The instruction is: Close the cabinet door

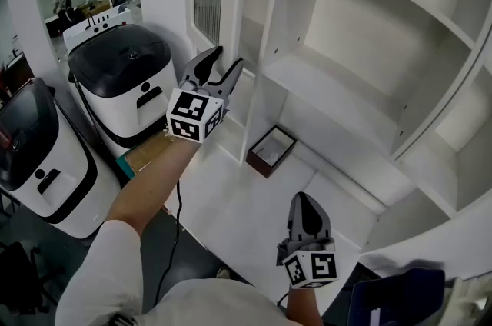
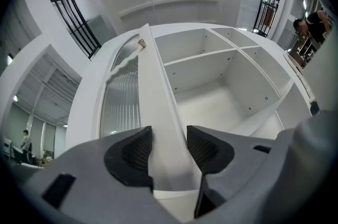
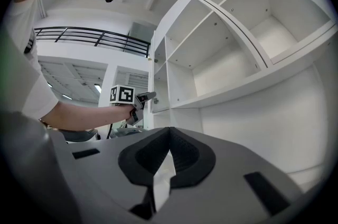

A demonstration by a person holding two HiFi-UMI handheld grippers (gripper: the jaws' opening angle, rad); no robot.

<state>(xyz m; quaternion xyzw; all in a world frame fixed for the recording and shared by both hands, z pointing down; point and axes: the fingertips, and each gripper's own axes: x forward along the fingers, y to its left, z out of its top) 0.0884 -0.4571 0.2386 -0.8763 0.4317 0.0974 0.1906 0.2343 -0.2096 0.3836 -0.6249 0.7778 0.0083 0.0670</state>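
Our right tool (image 1: 306, 201) hangs closed and empty near us. Farther out, our left tool (image 1: 225, 61) grips the edge of the door (image 1: 234, 1), which stands open at the cabinet's (image 1: 369, 32) left edge.

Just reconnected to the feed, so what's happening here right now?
A person's left gripper has its jaws closed on the edge of the open cabinet door, which stands swung out from the empty white cabinet. The right gripper hangs lower, shut and empty. The door is not yet closed.
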